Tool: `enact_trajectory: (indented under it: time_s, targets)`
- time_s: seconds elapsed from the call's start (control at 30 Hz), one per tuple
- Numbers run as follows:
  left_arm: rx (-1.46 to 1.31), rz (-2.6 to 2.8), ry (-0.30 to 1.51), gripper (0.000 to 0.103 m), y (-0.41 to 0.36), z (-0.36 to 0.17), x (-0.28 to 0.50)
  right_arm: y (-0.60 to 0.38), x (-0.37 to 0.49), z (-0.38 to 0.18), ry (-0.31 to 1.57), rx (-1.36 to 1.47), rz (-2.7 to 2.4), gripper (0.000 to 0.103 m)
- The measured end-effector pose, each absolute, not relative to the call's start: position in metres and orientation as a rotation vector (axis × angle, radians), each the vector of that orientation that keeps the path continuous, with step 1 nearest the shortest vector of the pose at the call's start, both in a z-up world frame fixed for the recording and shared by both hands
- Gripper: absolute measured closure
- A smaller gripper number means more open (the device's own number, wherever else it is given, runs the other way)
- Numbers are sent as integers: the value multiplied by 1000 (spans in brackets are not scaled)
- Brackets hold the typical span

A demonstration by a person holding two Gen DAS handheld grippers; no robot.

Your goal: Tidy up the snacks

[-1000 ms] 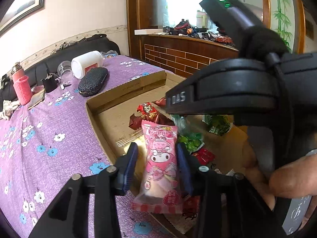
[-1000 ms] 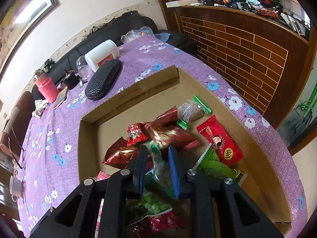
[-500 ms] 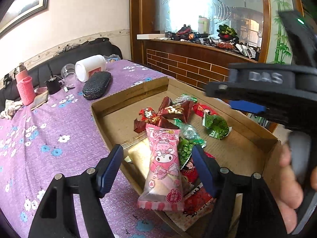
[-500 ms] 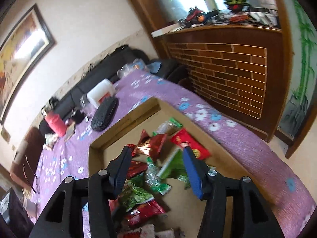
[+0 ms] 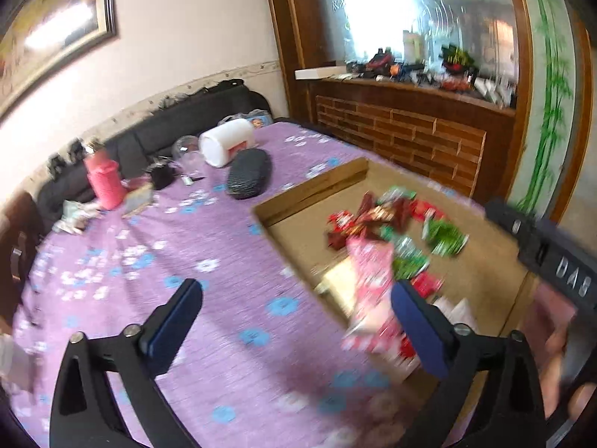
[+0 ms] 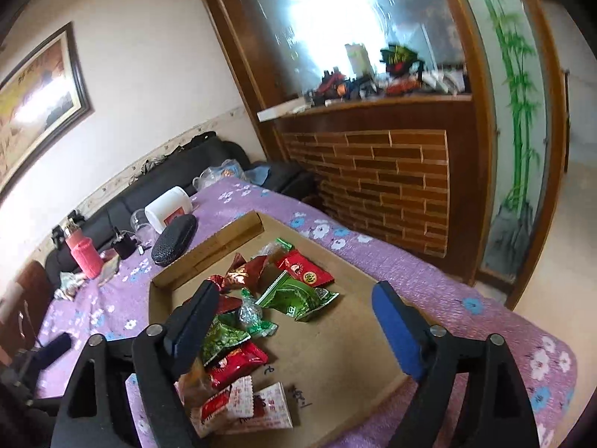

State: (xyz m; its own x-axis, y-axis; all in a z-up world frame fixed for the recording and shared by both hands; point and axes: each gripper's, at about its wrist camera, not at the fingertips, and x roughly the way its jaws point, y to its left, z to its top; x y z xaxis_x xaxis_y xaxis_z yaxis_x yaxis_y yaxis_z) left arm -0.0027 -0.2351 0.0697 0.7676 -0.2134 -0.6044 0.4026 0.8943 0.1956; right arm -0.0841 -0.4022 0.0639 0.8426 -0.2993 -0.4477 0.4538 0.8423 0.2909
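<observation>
Far left on the purple flowered tablecloth [image 5: 112, 268]: a pink ribbed bottle [image 5: 103, 183] standing upright, then a small black object [image 5: 161, 176], a clear glass jar [image 5: 186, 151] and a white plastic tub [image 5: 225, 142] lying on its side, with a black textured oval case [image 5: 248, 173] just near of the tub. Behind these, a long black sofa back [image 5: 179, 127] under a framed picture [image 5: 48, 33].

Near left: left gripper [image 5: 298, 321], jaws just opened wide, nothing between the blue pads, only bare tablecloth below them. Just inside its right finger, a pink cartoon-printed snack packet [image 5: 369, 291], blurred, lying across the near-left wall of the shallow brown cardboard tray [image 6: 335, 343] and free of the pads.

Centre to right, inside the tray: a heap of red, dark-red and green foil snack packets [image 6: 246, 298], a larger green packet [image 6: 298, 295] and a red one [image 6: 304, 267] slightly to the right, two white-and-red sachets [image 6: 253, 403] at the near edge.

Right gripper [image 6: 294, 317]: jaws just spread fully apart above the tray, gripping nothing, heap below its left finger.

Far right: brick-patterned wooden counter [image 6: 391, 175], cluttered on top.
</observation>
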Motion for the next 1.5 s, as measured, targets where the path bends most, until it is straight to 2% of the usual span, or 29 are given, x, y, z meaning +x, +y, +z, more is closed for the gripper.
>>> enact_trajectory:
  time_s: [0.13, 0.47, 1.5]
  targets:
    - [414, -252, 612, 0, -222, 60, -17, -395, -85, 61, 392, 375, -428, 12]
    - [320, -201, 633, 0, -189, 53, 2, -389, -75, 54, 423, 319, -481, 12]
    - [346, -149, 655, 0, -183, 41, 15, -364, -66, 56, 436, 185, -464, 12]
